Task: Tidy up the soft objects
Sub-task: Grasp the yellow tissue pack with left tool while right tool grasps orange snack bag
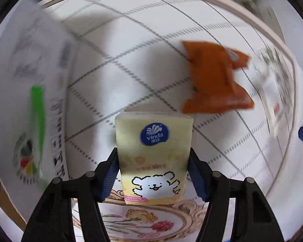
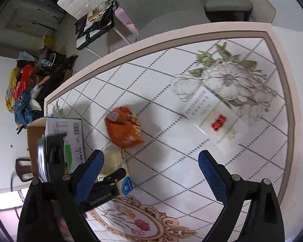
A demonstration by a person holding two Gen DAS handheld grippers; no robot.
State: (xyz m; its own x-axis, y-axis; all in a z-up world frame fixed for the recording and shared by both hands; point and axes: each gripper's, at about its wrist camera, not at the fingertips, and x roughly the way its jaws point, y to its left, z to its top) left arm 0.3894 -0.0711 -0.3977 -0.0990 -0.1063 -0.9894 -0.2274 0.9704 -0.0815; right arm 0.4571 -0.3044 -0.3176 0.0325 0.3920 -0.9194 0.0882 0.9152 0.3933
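My left gripper (image 1: pixel 153 173) is shut on a yellow Vinda tissue pack (image 1: pixel 153 153) with a white cartoon dog, held above the table. The pack also shows in the right wrist view (image 2: pixel 116 167), with the left gripper (image 2: pixel 109 183) around it. An orange soft packet (image 1: pixel 214 80) lies on the table beyond and to the right; it also shows in the right wrist view (image 2: pixel 123 131). A clear-wrapped white pack with a red label (image 2: pixel 214 117) lies further right. My right gripper (image 2: pixel 151 175) is open and empty above the table.
A white cardboard box with a green stripe (image 1: pixel 36 104) stands at the left; it also shows in the right wrist view (image 2: pixel 64 135). The table (image 2: pixel 192 161) has a checked, flowered top, with its edge (image 2: pixel 280 104) at the right. Clutter lies on the floor beyond.
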